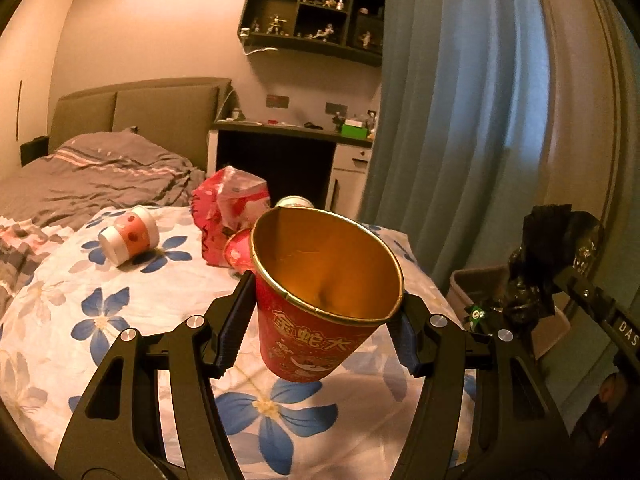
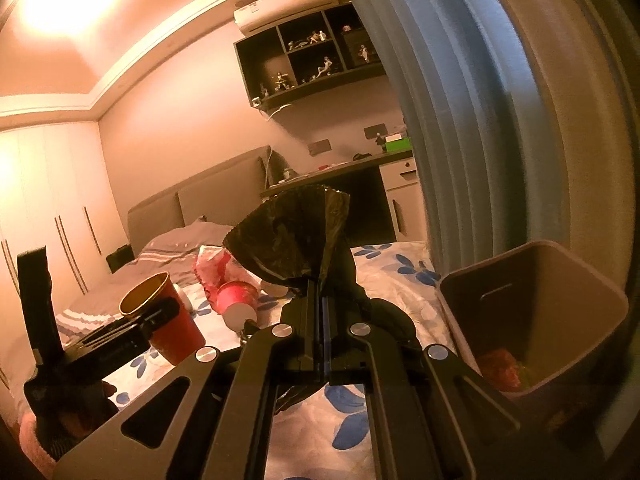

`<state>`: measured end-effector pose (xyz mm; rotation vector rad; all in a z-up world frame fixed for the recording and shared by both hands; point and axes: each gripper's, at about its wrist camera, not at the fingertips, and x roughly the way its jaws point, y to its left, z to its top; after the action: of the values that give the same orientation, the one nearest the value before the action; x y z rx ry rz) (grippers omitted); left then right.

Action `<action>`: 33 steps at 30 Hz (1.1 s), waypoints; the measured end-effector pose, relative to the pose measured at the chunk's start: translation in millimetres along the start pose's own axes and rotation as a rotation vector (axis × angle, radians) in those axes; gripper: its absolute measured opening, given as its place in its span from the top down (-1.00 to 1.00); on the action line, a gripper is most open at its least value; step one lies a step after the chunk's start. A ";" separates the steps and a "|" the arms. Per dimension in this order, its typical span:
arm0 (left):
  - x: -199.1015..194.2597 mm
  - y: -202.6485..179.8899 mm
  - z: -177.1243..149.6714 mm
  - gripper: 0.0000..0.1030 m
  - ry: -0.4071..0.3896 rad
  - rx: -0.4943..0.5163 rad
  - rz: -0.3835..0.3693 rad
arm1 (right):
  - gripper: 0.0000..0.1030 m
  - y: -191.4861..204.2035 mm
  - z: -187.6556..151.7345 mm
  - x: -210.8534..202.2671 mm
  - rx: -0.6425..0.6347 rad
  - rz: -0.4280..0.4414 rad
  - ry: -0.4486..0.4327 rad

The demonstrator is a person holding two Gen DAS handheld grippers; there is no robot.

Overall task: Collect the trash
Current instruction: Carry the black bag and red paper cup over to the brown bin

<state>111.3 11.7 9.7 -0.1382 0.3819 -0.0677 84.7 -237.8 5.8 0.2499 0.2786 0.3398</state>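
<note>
Left claw (image 1: 322, 320) is clamped on the red paper cup (image 1: 320, 300), pads on both sides of the wall just under the gold rim, cup lifted clear of the floral duvet (image 1: 120, 320), mouth tilted toward the camera. Right claw (image 2: 320, 300) is pinched fully closed on a bunched black trash bag (image 2: 292, 236), which fans out above the tips.

Progress, my read: partway.
- Bin (image 2: 560, 300) sits just right of the right claw, off the bed edge. Something reddish already lies in its bottom, so at least one item looks binned.
- Cup is in hand but not yet over the bin or the bag.
- Left on the bed, ahead of the left claw: small white-and-pink cup (image 1: 128, 236) on its side to the front-left, crumpled red plastic bag (image 1: 228, 208) straight ahead, another pink cup (image 1: 238, 250) lying just behind the held cup's rim. A pale round object behind that is too hidden to name.

Room and edges:
- Bed edge runs below and right of both claws; the bin stands against it with the blue curtain (image 1: 460, 120) close behind, so little slack on the far right.
- Path from the left claw to the bin crosses the right claw and the bag; the two are near each other.
- Open air above the duvet; nothing tall in between.
</note>
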 end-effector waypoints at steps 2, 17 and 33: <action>1.4 -3.6 -0.4 -0.17 0.003 0.005 -0.005 | 0.96 -3.1 -0.1 -1.9 0.003 -0.004 -0.004; 14.2 -36.4 -4.4 -0.18 0.023 0.054 -0.047 | 0.96 -23.0 -1.0 -14.6 0.033 -0.045 -0.021; 33.7 -76.3 -6.3 -0.18 0.038 0.114 -0.109 | 0.96 -45.6 -0.4 -26.5 0.055 -0.100 -0.045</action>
<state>137.1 -67.6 2.8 -0.0452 0.4069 -0.1995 73.8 -288.9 -1.6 0.2965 0.2555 0.2280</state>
